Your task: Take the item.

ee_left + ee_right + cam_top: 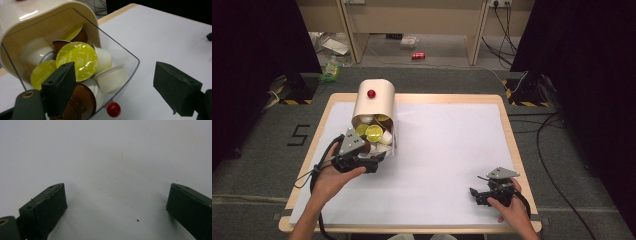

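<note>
Nearby, red knob (113, 109), coffee capsules (77, 60), beige container (374, 104)

- Bright, even light from above on the white table sheet (447, 150) in the high view; surroundings left and right sunk in near-black.
- Soft, short shadows under the cream container (374, 107) and beside each hand.
- Slight overall softness there, fine detail smeared (compression, by the look).
- In the left gripper view, a white glare streak on the container's top, sheen on the yellow foil lid (77, 61); near pads blurred.
- Right gripper view dim and greyish, vignetted toward the corners, low in contrast.
</note>
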The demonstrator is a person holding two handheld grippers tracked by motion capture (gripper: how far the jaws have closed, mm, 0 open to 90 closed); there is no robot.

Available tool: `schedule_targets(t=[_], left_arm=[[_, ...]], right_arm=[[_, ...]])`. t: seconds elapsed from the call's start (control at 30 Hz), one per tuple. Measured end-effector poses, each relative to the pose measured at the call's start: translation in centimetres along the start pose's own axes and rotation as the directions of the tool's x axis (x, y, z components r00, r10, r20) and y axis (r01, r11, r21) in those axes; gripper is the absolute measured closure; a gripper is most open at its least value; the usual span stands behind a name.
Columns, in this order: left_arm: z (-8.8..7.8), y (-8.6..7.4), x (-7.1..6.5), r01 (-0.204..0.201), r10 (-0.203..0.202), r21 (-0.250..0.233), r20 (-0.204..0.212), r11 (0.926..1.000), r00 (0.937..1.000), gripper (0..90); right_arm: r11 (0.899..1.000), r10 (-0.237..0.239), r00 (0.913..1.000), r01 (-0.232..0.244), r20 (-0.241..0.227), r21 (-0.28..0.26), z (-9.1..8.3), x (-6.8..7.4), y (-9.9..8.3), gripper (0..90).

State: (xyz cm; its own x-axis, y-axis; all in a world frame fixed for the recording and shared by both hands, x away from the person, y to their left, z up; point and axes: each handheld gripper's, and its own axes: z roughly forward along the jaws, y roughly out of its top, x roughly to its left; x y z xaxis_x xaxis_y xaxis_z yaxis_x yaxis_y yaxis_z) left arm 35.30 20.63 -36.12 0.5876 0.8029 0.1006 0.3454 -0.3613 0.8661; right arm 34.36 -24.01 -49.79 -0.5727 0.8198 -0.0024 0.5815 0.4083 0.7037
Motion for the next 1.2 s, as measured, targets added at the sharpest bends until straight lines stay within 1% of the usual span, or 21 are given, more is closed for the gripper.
schedule_targets(t=[0.03, 0.13, 0.2, 0.23, 0.27, 0.3, 0.37, 0.43, 0.47, 0.63, 0.67, 0.7, 0.77, 0.9, 0.97, 1.0, 1.2], left_arm=[[0.0, 0.0, 0.0, 0.0, 0.0, 0.0, 0.0, 1.0, 1.0, 18.8], [0.2, 0.3, 0.6, 0.002, -0.002, 0.011, -0.019, 0.9999, 0.9998, 19.0], [0.6, 0.6, 1.2, 0.007, -0.006, 0.022, -0.034, 0.9997, 0.9994, 19.6], [0.6, 0.6, 1.2, 0.007, -0.006, 0.022, -0.034, 0.9997, 0.9994, 20.6], [0.7, 0.7, 1.4, 0.006, -0.005, 0.028, -0.043, 0.9996, 0.9991, 23.4], [0.8, 0.9, 1.5, 0.003, -0.002, 0.032, -0.041, 0.9995, 0.9992, 23.4], [1.1, 1.2, 1.7, -0.001, 0.003, 0.036, -0.053, 0.9994, 0.9986, 26.9], [1.6, 1.5, 1.9, -0.006, 0.009, 0.049, -0.059, 0.9988, 0.9982, 27.1], [1.6, 1.5, 1.9, -0.006, 0.009, 0.049, -0.059, 0.9988, 0.9982, 27.2], [2.8, 1.7, 2.1, -0.025, 0.032, 0.088, -0.075, 0.9958, 0.9967, 27.1], [3.0, 1.8, 2.1, -0.023, 0.03, 0.091, -0.079, 0.9956, 0.9964, 26.6], [3.2, 1.8, 2.1, -0.024, 0.032, 0.092, -0.086, 0.9955, 0.9957, 26.6], [3.5, 1.8, 2.1, -0.042, 0.054, 0.107, -0.111, 0.9934, 0.9923, 26.3], [3.6, 1.8, 2.3, -0.039, 0.051, 0.11, -0.112, 0.9932, 0.9924, 26.4], [3.8, 1.7, 2.5, -0.025, 0.038, 0.11, -0.112, 0.9936, 0.993, 26.6], [3.8, 1.7, 2.5, -0.025, 0.038, 0.11, -0.112, 0.9936, 0.993, 26.9], [4.5, 1.6, 3.0, -0.02, 0.034, 0.136, -0.1, 0.9905, 0.9944, 28.2]], right_arm=[[1.0, 0.0, 1.0, 0.0, 0.0, 0.0, 0.0, 0.0, 0.0, 3.4], [1.0, 0.003, 1.0, -0.003, 0.0, 0.001, 0.0, 0.0, 0.0, 3.3], [1.0, 0.002, 1.0, -0.002, -0.001, 0.0, 0.0, 0.0, 0.0, 3.3], [1.0, 0.002, 1.0, -0.002, -0.001, 0.0, 0.0, 0.0, 0.0, 3.3], [1.0, 0.003, 1.0, -0.003, -0.001, 0.001, 0.0, 0.0, 0.0, 3.3], [1.0, 0.003, 1.0, -0.003, -0.001, 0.001, 0.0, 0.0, 0.0, 3.3], [1.0, 0.003, 1.0, -0.003, 0.0, 0.001, 0.0, 0.0, 0.0, 3.3], [1.0, 0.002, 1.0, -0.002, -0.001, 0.001, 0.0, 0.0, 0.0, 3.3], [1.0, 0.002, 1.0, -0.002, -0.001, 0.001, 0.0, 0.0, 0.0, 3.3], [1.0, 0.002, 1.0, -0.002, -0.001, 0.0, 0.0, 0.0, 0.0, 3.3], [1.0, 0.002, 1.0, -0.002, -0.001, 0.0, 0.0, 0.0, 0.0, 3.3], [1.0, 0.002, 1.0, -0.002, -0.001, 0.0, 0.0, 0.0, 0.0, 3.3], [1.0, 0.002, 1.0, -0.002, -0.001, 0.0, 0.0, 0.0, 0.0, 3.3], [1.0, 0.003, 1.0, -0.003, -0.001, 0.001, 0.0, 0.0, 0.0, 3.3], [1.0, 0.003, 1.0, -0.003, -0.001, 0.001, 0.0, 0.0, 0.0, 3.3], [1.0, 0.003, 1.0, -0.003, -0.001, 0.001, 0.0, 0.0, 0.0, 3.3], [1.0, 0.002, 1.0, -0.002, -0.001, 0.001, 0.0, 0.0, 0.0, 3.3]])
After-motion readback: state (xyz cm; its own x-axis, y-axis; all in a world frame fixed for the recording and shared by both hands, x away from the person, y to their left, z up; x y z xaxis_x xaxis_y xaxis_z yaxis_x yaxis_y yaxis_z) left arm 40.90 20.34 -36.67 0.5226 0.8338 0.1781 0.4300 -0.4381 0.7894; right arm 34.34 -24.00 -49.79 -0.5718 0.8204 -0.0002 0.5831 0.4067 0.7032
